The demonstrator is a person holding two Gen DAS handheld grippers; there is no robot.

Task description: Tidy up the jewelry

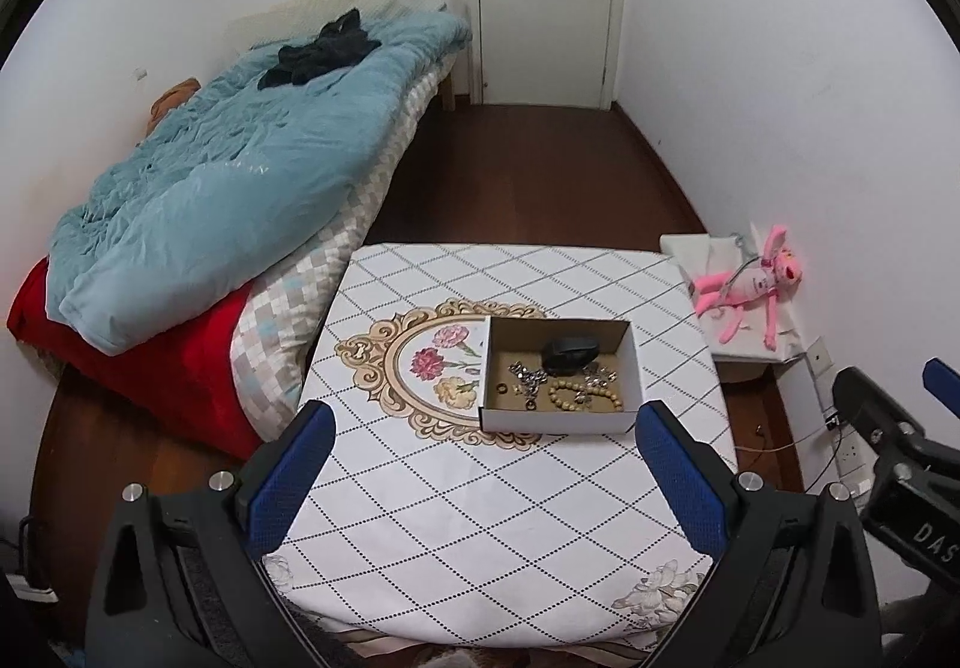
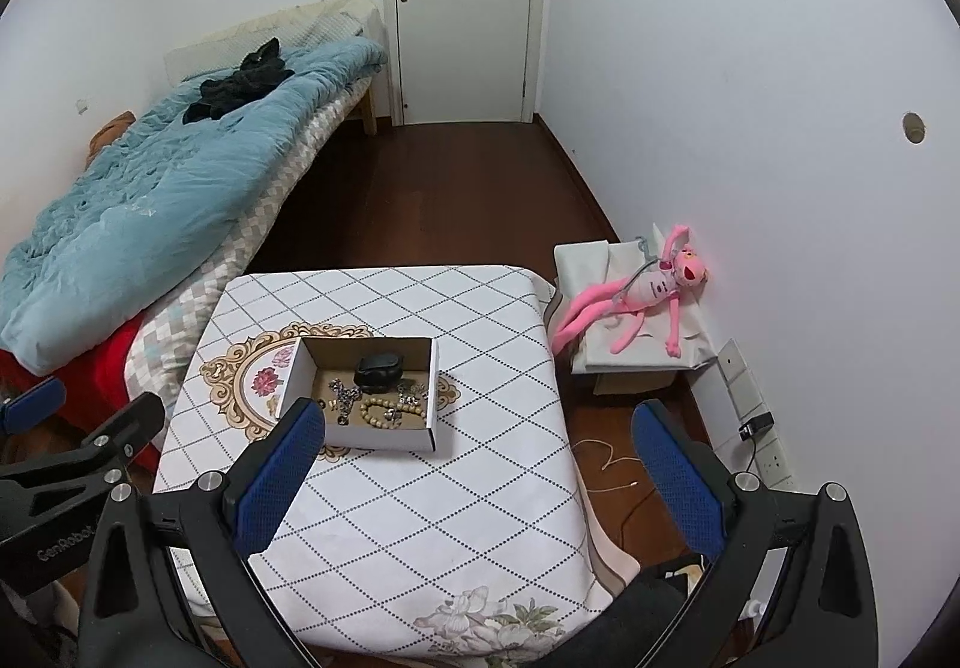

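I hold my left gripper [image 1: 483,464] and right gripper [image 2: 480,464] spread wide and empty above the tabletop [image 1: 480,536], near the jewelry-filled cardboard box [image 1: 558,419].

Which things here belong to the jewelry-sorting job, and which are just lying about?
Job: cardboard box; bead bracelet; ring; metal chains; black pouch.
Lying about: pink plush toy; blue quilt; dark clothes.

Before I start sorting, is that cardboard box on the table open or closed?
Open. The cardboard box has no lid on, so the bead bracelet and black case inside show from above.
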